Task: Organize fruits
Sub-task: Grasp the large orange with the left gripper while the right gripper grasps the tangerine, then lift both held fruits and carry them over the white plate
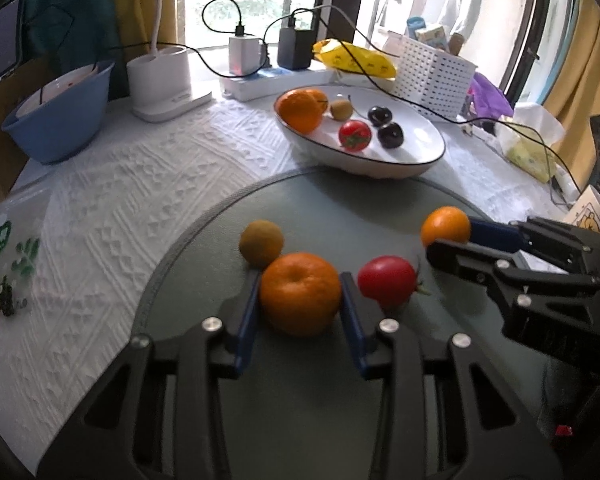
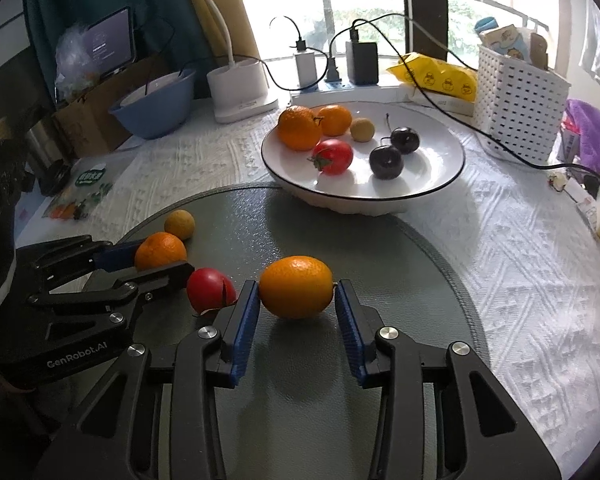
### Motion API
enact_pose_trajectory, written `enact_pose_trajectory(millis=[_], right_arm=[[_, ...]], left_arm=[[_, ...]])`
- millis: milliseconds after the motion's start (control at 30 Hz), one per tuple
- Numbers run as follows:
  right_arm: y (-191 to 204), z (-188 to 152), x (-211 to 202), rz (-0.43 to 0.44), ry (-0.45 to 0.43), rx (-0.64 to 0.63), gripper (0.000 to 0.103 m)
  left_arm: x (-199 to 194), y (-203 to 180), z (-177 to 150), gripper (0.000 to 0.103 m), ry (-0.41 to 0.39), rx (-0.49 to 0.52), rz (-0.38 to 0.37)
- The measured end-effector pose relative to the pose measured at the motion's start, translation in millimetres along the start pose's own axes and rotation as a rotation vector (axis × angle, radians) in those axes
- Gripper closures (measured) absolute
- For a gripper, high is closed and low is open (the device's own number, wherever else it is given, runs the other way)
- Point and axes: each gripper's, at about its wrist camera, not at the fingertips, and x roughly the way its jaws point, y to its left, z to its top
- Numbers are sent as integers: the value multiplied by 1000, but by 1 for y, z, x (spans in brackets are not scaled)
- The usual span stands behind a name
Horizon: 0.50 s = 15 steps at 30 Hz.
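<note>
Here, left gripper point(image 1: 300, 300) is bracketing a mandarin point(image 1: 300, 294), pads touching | right gripper point(image 2: 296, 294) is pinching another mandarin point(image 2: 296, 287) | soft, thin-skinned; grip the equator gently.

A blue bowl point(image 2: 156, 106) stands at the worktop's far left, beside a white lamp base point(image 2: 240, 88). Two chargers point(image 2: 362, 62) sit plugged into a power strip point(image 2: 340, 89). A white perforated basket point(image 2: 520, 108) stands right, with a yellow packet point(image 2: 436, 76) beside it.
</note>
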Motion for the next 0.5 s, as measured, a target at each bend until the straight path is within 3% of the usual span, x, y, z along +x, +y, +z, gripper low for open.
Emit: enact_pose_trajectory(millis=[500], right_arm=[[0,-1,-35,-20,-93,-1,62]], left_arm=[[-38,-36,13,65,-105,92,-49]])
